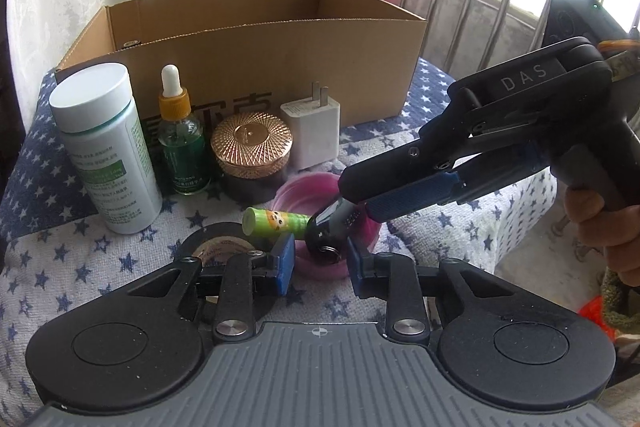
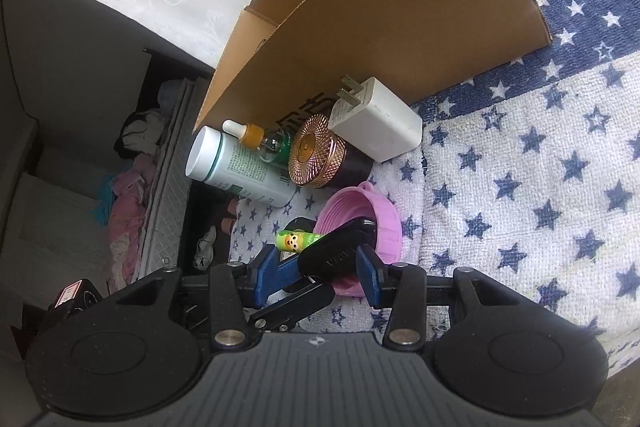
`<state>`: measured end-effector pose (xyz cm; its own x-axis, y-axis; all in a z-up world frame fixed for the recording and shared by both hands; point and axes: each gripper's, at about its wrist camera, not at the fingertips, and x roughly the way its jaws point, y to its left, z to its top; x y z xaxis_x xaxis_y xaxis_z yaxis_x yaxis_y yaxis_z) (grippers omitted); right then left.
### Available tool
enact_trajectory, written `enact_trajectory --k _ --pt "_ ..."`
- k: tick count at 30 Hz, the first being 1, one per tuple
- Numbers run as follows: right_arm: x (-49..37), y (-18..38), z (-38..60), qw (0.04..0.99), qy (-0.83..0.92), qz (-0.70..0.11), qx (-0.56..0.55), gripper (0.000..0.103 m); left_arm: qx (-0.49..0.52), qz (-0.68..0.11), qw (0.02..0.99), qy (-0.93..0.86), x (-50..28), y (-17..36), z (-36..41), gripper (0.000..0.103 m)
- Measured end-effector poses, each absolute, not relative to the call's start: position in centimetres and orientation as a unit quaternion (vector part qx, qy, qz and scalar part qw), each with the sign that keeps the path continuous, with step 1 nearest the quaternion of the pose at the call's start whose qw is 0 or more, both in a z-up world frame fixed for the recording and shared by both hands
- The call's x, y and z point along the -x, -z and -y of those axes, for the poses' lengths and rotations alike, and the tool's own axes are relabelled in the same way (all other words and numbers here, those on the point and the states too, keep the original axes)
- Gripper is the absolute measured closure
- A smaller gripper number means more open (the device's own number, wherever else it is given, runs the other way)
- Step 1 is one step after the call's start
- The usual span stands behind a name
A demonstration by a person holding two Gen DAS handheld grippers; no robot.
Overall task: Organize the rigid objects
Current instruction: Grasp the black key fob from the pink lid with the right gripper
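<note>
The right gripper (image 1: pixel 356 213), marked "DAS", clamps a black key fob (image 1: pixel 326 231) above the pink bowl (image 1: pixel 308 187); the left gripper (image 1: pixel 320 263) flanks it, contact unclear; fob lettering unreadable

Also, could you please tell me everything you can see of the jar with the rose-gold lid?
The jar is short and round, with a dark, glossy body and a metallic-looking rose-gold lid cut in a fine radiating pattern around a smooth centre disc. The lid is on and the jar stands upright on the star-patterned towel, in front of the cardboard box, between the green dropper bottle and the white charger. Whether it touches either cannot be told.
</note>
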<state>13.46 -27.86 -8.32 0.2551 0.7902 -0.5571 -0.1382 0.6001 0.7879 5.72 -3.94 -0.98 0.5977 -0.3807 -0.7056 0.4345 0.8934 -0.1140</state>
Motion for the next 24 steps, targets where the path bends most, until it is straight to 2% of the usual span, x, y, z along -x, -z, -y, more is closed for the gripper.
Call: enact_trajectory --k 10,18,24 --pt "-14.8 8.5 26.6 0.722 -0.298 -0.548 -0.301 0.057 -0.027 -0.396 0.883 0.249 -6.8 1.4 4.5 0.076" --pt "-15.0 8.6 26.0 0.727 -0.284 -0.556 -0.285 0.058 -0.040 -0.384 0.884 0.263 -6.5 1.6 5.0 0.085" --pt "-15.1 9.1 25.6 0.737 -0.264 -0.557 -0.278 0.072 -0.050 -0.377 0.889 0.255 -6.6 1.6 5.4 0.087"
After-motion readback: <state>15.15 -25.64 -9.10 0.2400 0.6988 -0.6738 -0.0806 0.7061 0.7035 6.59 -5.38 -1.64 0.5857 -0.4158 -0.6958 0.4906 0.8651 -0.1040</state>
